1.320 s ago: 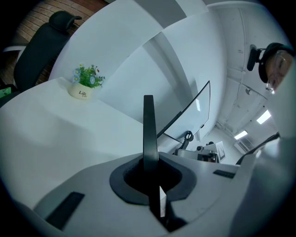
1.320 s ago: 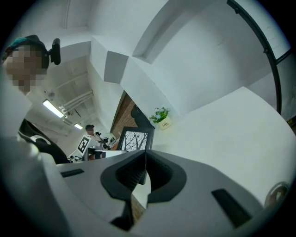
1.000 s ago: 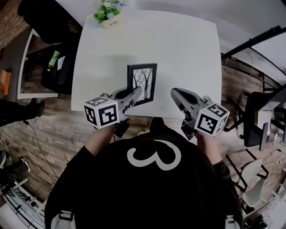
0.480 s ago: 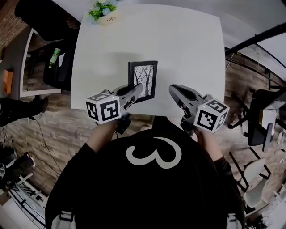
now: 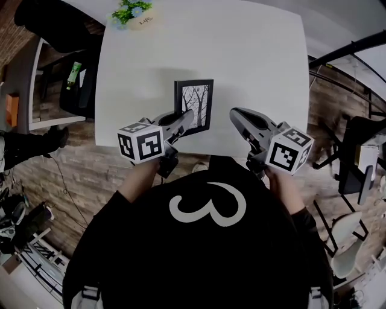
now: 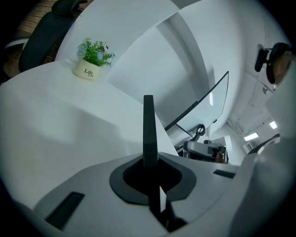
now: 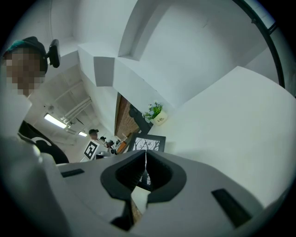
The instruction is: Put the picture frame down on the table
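The picture frame (image 5: 194, 104), black with a bare-tree print, is held upright over the front middle of the white table (image 5: 253, 60). My left gripper (image 5: 184, 121) is shut on its lower left edge. In the left gripper view the frame (image 6: 148, 129) shows edge-on as a thin dark strip clamped between the jaws of the left gripper (image 6: 149, 162). Whether its bottom touches the table is hidden. My right gripper (image 5: 237, 114) hangs just right of the frame, shut on nothing. In the right gripper view the closed right gripper (image 7: 145, 159) points past the frame (image 7: 155, 142).
A small pot of flowers (image 5: 131, 15) stands at the table's far left corner, also seen as the pot (image 6: 90, 62) and the pot (image 7: 157, 113). A dark chair (image 5: 66, 36) and a green bottle (image 5: 72, 77) are left of the table. Desks and chairs (image 5: 356, 157) stand to the right.
The frame and both grippers have edged slightly farther over the table. The left grip on the frame is unchanged and the right gripper stays shut.
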Action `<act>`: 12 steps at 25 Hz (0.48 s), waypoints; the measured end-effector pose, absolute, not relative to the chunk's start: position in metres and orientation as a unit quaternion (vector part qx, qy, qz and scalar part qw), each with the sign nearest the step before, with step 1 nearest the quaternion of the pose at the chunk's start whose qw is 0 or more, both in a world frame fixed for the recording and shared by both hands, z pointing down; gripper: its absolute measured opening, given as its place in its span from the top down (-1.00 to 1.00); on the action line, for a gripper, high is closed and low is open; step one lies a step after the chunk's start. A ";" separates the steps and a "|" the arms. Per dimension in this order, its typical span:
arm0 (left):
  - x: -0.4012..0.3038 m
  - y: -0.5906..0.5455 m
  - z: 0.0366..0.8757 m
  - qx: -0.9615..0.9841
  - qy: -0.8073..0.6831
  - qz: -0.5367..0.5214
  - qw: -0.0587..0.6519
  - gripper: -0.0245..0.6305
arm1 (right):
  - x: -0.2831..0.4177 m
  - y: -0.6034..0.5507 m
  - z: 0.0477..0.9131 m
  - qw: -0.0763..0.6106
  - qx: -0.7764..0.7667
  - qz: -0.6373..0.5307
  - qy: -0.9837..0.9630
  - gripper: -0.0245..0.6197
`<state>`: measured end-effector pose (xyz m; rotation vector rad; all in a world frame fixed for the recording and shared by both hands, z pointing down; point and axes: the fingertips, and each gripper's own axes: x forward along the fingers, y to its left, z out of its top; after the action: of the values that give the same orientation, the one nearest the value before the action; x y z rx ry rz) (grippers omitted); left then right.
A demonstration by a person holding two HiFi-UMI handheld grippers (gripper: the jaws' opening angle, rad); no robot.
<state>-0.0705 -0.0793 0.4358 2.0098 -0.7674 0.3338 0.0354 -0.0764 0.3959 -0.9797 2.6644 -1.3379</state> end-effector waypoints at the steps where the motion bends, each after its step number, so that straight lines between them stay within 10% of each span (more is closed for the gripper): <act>1: -0.070 -0.080 0.437 0.817 -0.312 0.137 0.465 0.85 | 0.036 -0.078 0.396 0.004 -0.311 -0.428 0.848 0.85; 12: -0.063 -0.092 0.450 0.806 -0.315 0.135 0.483 0.85 | 0.033 -0.098 0.398 0.003 -0.289 -0.441 0.850 0.85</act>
<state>-0.0633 -0.0924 0.4496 1.9635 -0.7671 0.3296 0.0333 -0.0976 0.3984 -0.9061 2.6647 -1.3838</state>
